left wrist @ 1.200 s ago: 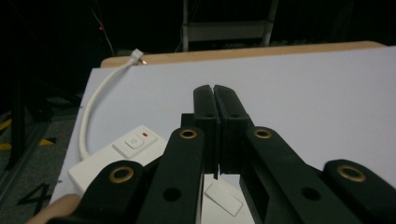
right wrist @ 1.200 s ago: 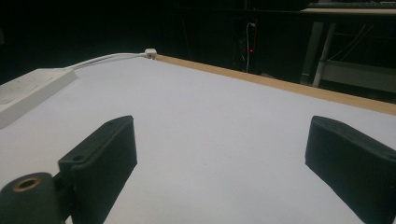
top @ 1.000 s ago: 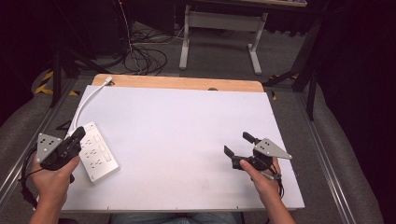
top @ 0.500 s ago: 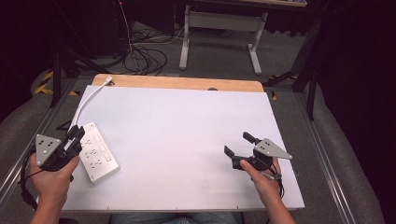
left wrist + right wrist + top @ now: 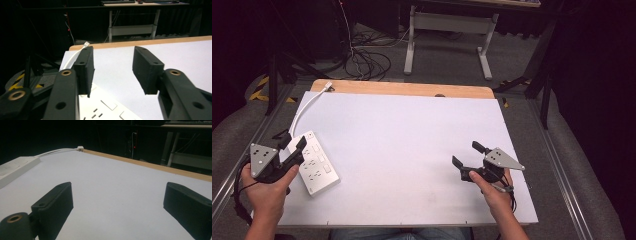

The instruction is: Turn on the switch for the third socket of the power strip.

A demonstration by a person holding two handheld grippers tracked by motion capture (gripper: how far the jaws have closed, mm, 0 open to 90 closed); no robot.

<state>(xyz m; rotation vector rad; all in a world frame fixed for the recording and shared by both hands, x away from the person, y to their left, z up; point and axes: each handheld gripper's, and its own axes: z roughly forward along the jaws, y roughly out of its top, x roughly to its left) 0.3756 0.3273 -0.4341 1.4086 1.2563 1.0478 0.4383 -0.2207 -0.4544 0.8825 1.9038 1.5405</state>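
Note:
A white power strip [image 5: 317, 165] lies flat on the white table top [image 5: 412, 135] near its left edge, and its white cable [image 5: 307, 107] runs off to the far left corner. My left gripper [image 5: 293, 141] hovers over the strip's near left end. Its jaws have just been opening and now stand open with nothing between them. In the left gripper view the gripper [image 5: 115, 70] points along the table, the power strip [image 5: 107, 107] lies below the jaws and the cable [image 5: 72, 58] curves away. My right gripper [image 5: 466, 154] rests open at the right, with nothing between its jaws.
A bare wooden strip [image 5: 412, 90] borders the table's far edge. Beyond it stand a metal table frame [image 5: 447, 30] and loose black cables [image 5: 367, 60] on the floor. In the right gripper view, the power strip [image 5: 15, 168] and its cable [image 5: 57, 150] lie far left.
The left gripper's jaws have gone from shut to open over the power strip's end. Both hands have stayed where they were, and the right gripper is unchanged.

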